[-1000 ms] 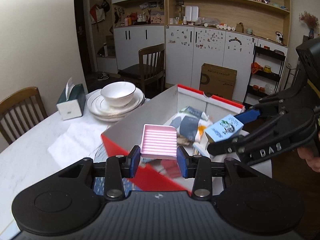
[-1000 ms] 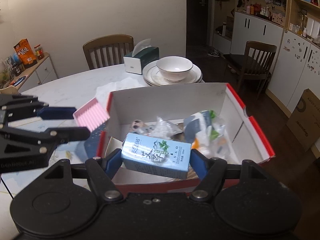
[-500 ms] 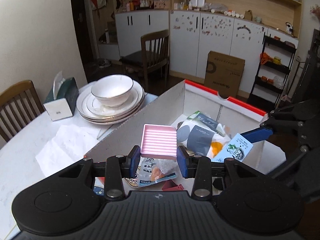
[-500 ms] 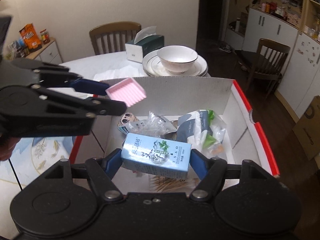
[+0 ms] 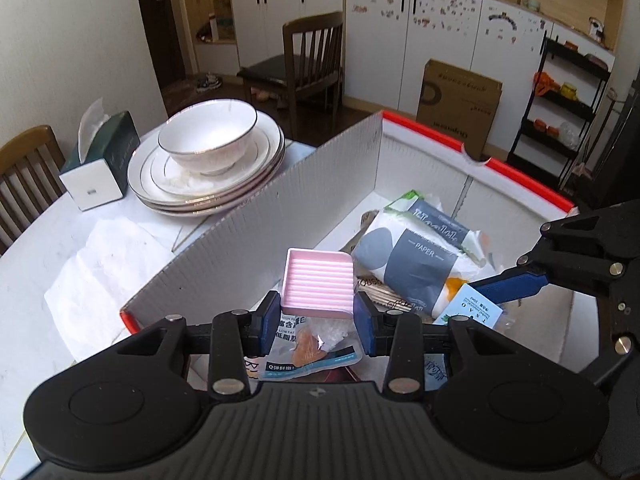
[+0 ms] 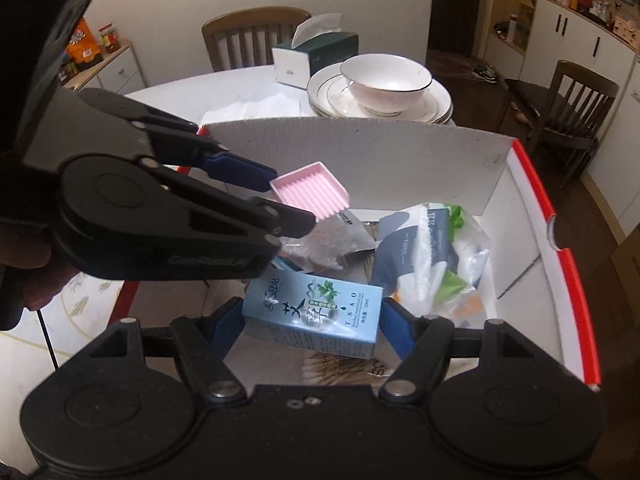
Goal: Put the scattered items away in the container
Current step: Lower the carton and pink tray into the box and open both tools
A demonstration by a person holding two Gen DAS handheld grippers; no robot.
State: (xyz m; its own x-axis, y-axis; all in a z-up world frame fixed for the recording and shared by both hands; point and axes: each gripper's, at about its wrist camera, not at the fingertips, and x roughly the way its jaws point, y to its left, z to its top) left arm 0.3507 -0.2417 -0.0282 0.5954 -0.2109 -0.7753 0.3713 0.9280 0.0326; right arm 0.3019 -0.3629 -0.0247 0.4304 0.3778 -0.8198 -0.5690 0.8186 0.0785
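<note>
My left gripper (image 5: 317, 322) is shut on a pink ridged soap dish (image 5: 318, 285) and holds it above the inside of the red-edged cardboard box (image 5: 280, 208). The dish also shows in the right wrist view (image 6: 310, 190). My right gripper (image 6: 312, 328) is shut on a light blue carton (image 6: 314, 318) and holds it over the box (image 6: 440, 148). In the left wrist view the carton's end (image 5: 472, 310) shows at the right gripper's fingers. Inside the box lie a tissue pack (image 5: 416, 256), snack packets (image 5: 308, 348) and cotton swabs (image 6: 340, 368).
Stacked white plates with a bowl (image 5: 208, 152) and a green tissue box (image 5: 102, 160) stand on the white table behind the box, with a crumpled paper sheet (image 5: 104, 272) beside it. Wooden chairs (image 6: 256, 36) surround the table.
Both grippers moved forward over the box and lower into it, each still holding its item. The pink dish went from the box's near corner to above its contents.
</note>
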